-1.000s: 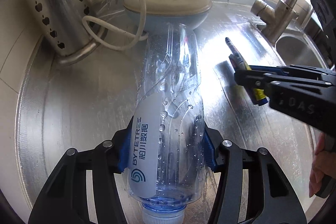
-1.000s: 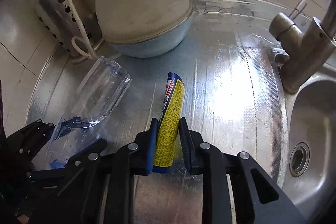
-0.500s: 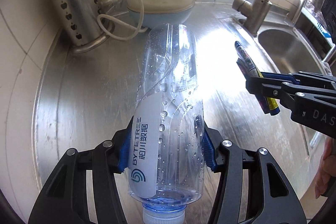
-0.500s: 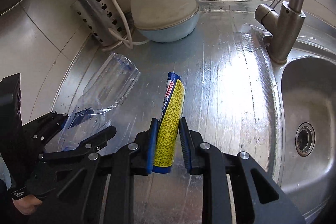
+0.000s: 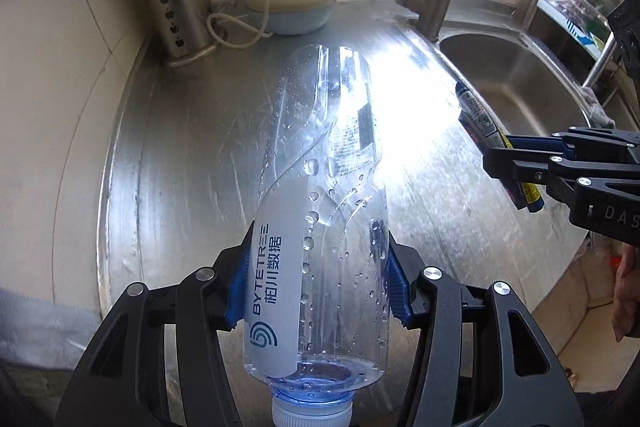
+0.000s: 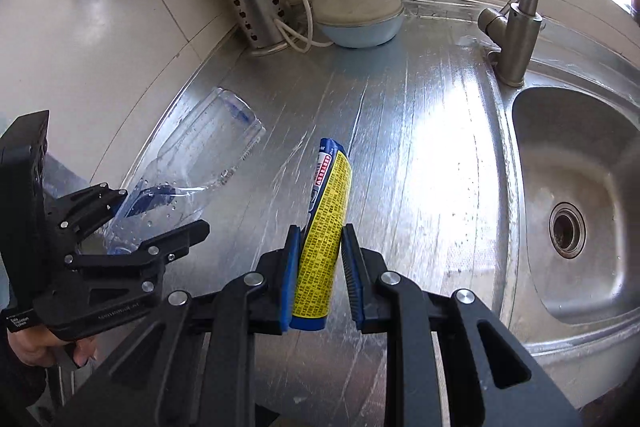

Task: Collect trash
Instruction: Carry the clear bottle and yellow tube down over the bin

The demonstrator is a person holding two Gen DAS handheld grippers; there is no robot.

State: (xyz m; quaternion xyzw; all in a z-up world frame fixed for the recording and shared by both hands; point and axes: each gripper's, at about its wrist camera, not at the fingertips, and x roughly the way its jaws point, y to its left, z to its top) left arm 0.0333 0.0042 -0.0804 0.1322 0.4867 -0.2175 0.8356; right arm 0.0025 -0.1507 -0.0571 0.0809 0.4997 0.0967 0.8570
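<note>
Item one: clear crumpled plastic bottle [image 5: 320,227], clamped in my left tongs [image 5: 318,291] above the steel tabletop [image 5: 180,167]. Item two: yellow-and-blue tube [image 6: 322,259], pinched in my right tongs [image 6: 320,279]. Carry both level; squeeze gently.

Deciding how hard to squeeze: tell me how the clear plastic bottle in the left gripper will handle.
The bottle looks empty apart from droplets, so probably light. Its thin clear wall already shows a crease, so it likely buckles under a firm squeeze. The wet surface may slip between the left gripper pads, and its round body would probably roll if dropped.
</note>
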